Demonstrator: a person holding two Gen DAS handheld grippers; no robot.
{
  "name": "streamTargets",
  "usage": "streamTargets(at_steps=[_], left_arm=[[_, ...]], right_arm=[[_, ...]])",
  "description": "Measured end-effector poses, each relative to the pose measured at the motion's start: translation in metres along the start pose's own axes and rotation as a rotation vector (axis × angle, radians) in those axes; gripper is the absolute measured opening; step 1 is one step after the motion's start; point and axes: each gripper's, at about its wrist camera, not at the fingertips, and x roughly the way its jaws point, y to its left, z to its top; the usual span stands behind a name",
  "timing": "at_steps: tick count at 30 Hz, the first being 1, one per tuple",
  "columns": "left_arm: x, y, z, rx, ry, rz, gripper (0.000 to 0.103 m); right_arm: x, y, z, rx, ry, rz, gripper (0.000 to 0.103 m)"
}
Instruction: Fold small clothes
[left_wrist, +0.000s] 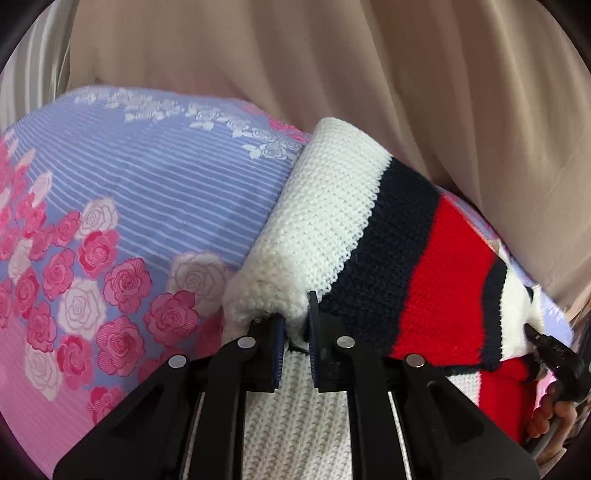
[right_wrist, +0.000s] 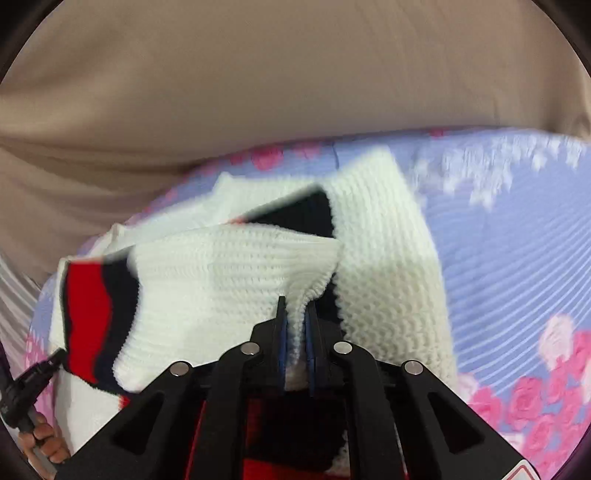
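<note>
So both grippers pinch the knit sweater (left_wrist: 332, 229): left gripper (left_wrist: 294, 325) bites a fuzzy white rolled edge, right gripper (right_wrist: 295, 325) a bumpy white fold. Sweater w/ red & navy stripes lies on the rosy striped sheet (left_wrist: 155, 192).

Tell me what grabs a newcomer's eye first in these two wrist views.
The white knit sweater with navy and red bands fills the centre, lying on a lilac bedsheet printed with pink roses. The left gripper pinches a rolled white edge; the right gripper clamps a bunched white fold. Beige fabric drapes behind.
</note>
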Motion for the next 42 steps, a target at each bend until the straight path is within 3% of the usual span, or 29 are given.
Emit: streamTargets(at_steps=[3,4,5,6,8,10,13,17,20,21,22,23,27,30,32,36,41,42], left_arm=[[0.006,-0.008,-0.005,0.008,-0.017,0.015,0.012],[0.006,-0.007,-0.005,0.002,-0.019,0.015,0.012],[0.006,-0.006,-0.005,-0.004,-0.023,0.016,0.012],[0.006,-0.006,-0.007,-0.008,-0.024,0.014,0.012],[0.002,-0.002,-0.009,-0.011,-0.026,0.012,0.012],[0.002,-0.005,-0.012,-0.009,-0.026,0.009,0.012],[-0.001,-0.004,-0.015,-0.008,-0.026,-0.002,0.012],[0.0,0.003,-0.012,-0.012,-0.024,-0.017,0.013],[0.0,0.005,-0.011,-0.014,-0.023,-0.023,0.013],[0.0,0.006,-0.011,-0.014,-0.023,-0.025,0.013],[0.0,0.007,-0.011,-0.014,-0.022,-0.026,0.013],[0.0,0.007,-0.011,-0.011,-0.022,-0.025,0.013],[-0.002,0.005,-0.011,-0.006,-0.024,-0.018,0.013],[-0.001,0.002,-0.011,0.008,-0.027,-0.006,0.013],[0.0,0.001,-0.012,0.013,-0.025,-0.007,0.013],[0.0,0.001,-0.012,0.008,-0.025,-0.015,0.013],[0.001,0.002,-0.012,0.009,-0.026,-0.013,0.013],[0.001,0.001,-0.012,0.009,-0.026,-0.013,0.013]], right_arm=[[-0.031,0.017,-0.001,0.001,-0.123,-0.055,0.013],[-0.041,0.025,-0.003,-0.02,-0.167,-0.071,0.02],[-0.051,0.041,-0.002,-0.058,-0.207,-0.053,0.02],[-0.054,0.061,0.0,-0.103,-0.204,0.011,0.02],[-0.041,0.104,0.006,-0.204,-0.111,0.141,0.024],[-0.021,0.147,0.001,-0.3,-0.05,0.213,0.041],[0.026,0.207,-0.006,-0.442,-0.024,0.188,0.052],[0.06,0.24,-0.009,-0.517,-0.011,0.147,0.067],[0.09,0.249,-0.006,-0.564,0.017,0.074,0.066],[0.097,0.253,-0.006,-0.587,0.016,0.075,0.051],[0.092,0.253,-0.005,-0.602,0.01,0.084,0.025],[0.088,0.256,0.0,-0.605,0.001,0.083,0.009],[0.059,0.253,0.016,-0.561,-0.098,0.16,0.007],[0.114,0.246,0.013,-0.553,0.034,0.034,0.007],[0.116,0.249,0.016,-0.537,0.012,0.04,0.007],[0.072,0.24,0.019,-0.433,-0.031,0.156,0.011],[0.011,0.164,-0.01,-0.362,-0.062,0.094,0.022],[-0.007,0.138,-0.016,-0.323,-0.068,0.061,0.034]])
